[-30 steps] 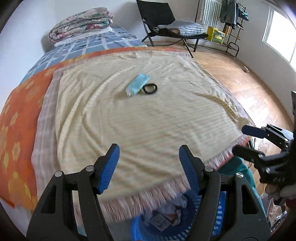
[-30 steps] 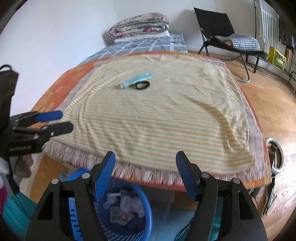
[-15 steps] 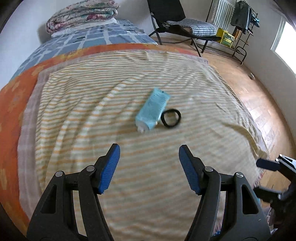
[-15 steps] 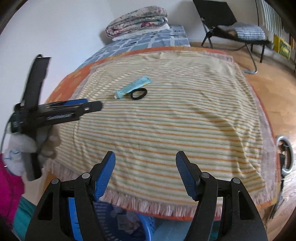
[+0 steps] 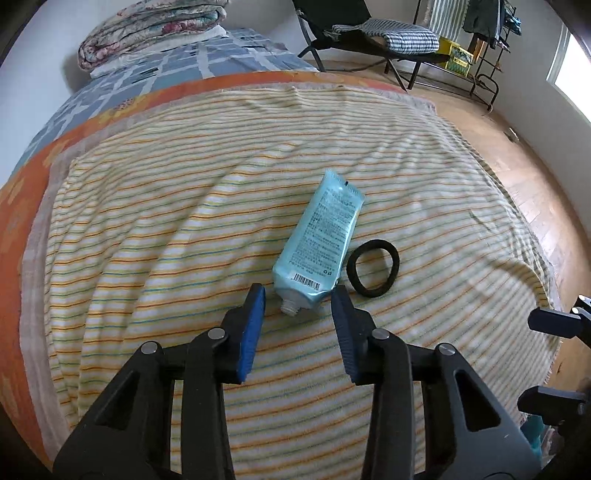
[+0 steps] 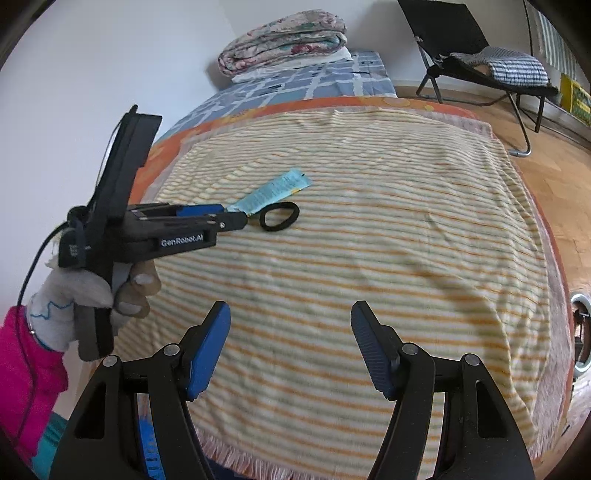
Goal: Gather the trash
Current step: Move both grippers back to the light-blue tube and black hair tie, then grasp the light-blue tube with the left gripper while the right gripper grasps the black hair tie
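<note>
A squeezed light-blue tube (image 5: 321, 236) lies capless on the striped blanket (image 5: 166, 229), its neck toward me. A black hair tie (image 5: 373, 268) lies right beside it. My left gripper (image 5: 298, 300) is open, its fingertips on either side of the tube's neck end, just short of it. In the right wrist view the left gripper (image 6: 225, 216) reaches over the tube (image 6: 273, 190) and the hair tie (image 6: 279, 216). My right gripper (image 6: 290, 319) is open and empty, low over the blanket's near part.
The blanket covers a bed with an orange cover (image 5: 22, 206). Folded quilts (image 5: 151, 29) lie at the far end. A black folding chair (image 5: 369, 29) stands on the wooden floor (image 5: 535, 158) at the right. A blue basket (image 6: 147, 443) shows below the bed's fringe.
My left gripper has moved forward over the bed, from above the blue trash basket to the tube. My right gripper has risen and moved forward a little; the basket has dropped out of view.
</note>
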Demonstrator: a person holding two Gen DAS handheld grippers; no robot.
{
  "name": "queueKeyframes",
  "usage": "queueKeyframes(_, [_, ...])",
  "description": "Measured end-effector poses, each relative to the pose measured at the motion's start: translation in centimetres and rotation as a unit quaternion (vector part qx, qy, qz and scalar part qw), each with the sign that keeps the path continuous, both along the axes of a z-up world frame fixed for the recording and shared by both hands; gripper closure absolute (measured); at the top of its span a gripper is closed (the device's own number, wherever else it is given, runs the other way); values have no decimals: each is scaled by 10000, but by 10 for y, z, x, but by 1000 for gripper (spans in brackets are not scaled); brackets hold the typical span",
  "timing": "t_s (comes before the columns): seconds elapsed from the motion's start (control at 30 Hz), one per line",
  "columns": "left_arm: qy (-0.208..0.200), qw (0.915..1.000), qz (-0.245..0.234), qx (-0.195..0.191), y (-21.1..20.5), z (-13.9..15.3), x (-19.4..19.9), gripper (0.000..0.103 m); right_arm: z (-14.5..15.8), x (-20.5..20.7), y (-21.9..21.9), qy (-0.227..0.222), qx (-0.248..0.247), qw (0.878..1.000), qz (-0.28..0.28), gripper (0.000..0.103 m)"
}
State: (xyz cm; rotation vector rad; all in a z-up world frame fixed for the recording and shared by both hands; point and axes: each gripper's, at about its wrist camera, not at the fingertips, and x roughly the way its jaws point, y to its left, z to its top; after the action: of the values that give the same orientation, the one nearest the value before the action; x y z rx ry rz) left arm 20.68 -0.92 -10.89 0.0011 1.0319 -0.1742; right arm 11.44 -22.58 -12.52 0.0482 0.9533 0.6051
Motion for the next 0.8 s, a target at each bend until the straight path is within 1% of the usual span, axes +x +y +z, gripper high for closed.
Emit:
queueKeyframes(0.13, [-41, 9999, -118, -35, -4, 2, 2, 65, -2, 8, 4, 64, 27, 10000, 29, 36])
queueKeyframes(0.23, [-79, 9997, -189, 97, -9, 2, 4, 65, -3, 13, 6, 95, 57, 9999, 36, 36])
queueKeyframes(0.27, [-75, 9997, -164, 148, -10, 1, 5, 65, -3, 14, 7, 109, 62, 9999, 37, 36])
queueKeyframes(0.43, [-83, 9999, 26, 76, -5, 0, 8, 66, -4, 19, 11, 104, 28, 9999, 73, 36])
queueKeyframes(0.63, [-20, 9994, 319, 123, 18, 1, 0, 66, -6, 35, 20, 55, -28, 10000, 61, 36])
queueKeyframes(0.7, [14, 9991, 397, 172, 28, 2, -7, 66, -7, 43, 25, 57, -50, 10000, 45, 40])
queueKeyframes(0.8, [160, 9988, 459, 78, 42, 3, -18, 66, -12, 59, 36, 162, -8, 9998, 64, 43])
